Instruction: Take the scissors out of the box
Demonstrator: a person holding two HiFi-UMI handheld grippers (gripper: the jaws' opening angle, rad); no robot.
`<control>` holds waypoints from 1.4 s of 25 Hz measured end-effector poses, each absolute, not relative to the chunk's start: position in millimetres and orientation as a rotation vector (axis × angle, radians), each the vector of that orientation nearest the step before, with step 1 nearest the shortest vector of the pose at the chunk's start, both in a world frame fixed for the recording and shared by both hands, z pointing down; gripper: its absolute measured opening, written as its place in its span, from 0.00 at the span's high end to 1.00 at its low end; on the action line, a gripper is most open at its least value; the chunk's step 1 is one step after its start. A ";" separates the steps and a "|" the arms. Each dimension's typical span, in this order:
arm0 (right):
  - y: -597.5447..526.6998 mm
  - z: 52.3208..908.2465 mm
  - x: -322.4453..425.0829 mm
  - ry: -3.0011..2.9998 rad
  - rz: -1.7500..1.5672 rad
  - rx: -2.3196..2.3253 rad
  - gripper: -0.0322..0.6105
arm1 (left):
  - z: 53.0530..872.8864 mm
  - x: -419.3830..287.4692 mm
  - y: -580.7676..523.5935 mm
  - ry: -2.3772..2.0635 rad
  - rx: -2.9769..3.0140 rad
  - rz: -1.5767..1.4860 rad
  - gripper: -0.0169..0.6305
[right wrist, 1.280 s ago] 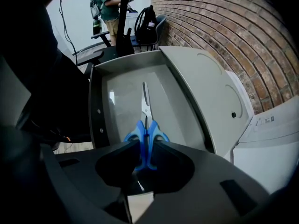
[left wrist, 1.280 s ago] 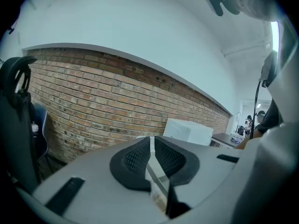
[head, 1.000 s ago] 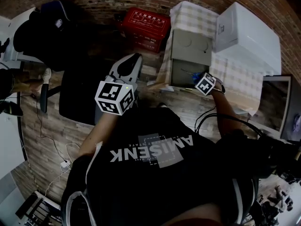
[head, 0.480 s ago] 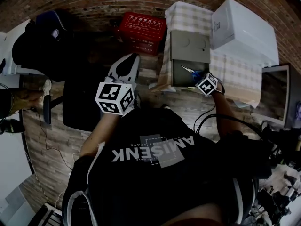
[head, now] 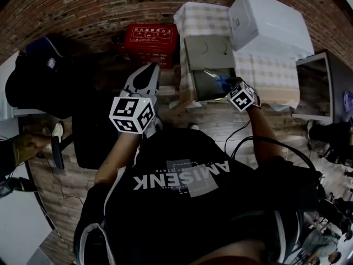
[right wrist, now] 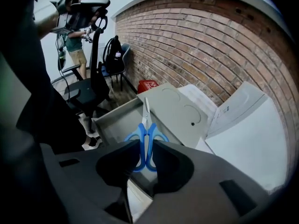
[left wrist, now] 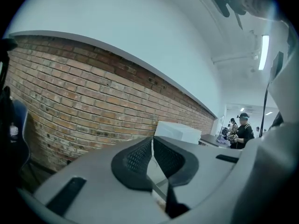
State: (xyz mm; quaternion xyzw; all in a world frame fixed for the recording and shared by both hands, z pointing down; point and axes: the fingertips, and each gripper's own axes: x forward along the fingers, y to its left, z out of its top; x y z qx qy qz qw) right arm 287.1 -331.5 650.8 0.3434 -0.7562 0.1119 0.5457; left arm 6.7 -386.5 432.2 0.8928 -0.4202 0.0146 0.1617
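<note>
**Scissors gripped, not yet clear of box**

Bench w/ checked cloth carries a white case and, beside it, the grey box, lid laid open, tray facing the person. L gripper hangs well apart from the box, over the floor. Its fingers are pressed together w/ nothing in them. R gripper is above the open tray, fingers pinching the blue handles of the scissors, blades pointing away over the tray. Approx. halfway: grasp done, and the scissors seem off the tray floor. Left to do: carry them past the rim and set them down outside, prob. on the cloth.
</note>
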 end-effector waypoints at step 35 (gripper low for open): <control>-331.6 340.2 286.8 -1.955 -0.006 1.772 0.77 | 334.9 49.0 -470.7 -0.923 2.858 -0.111 0.95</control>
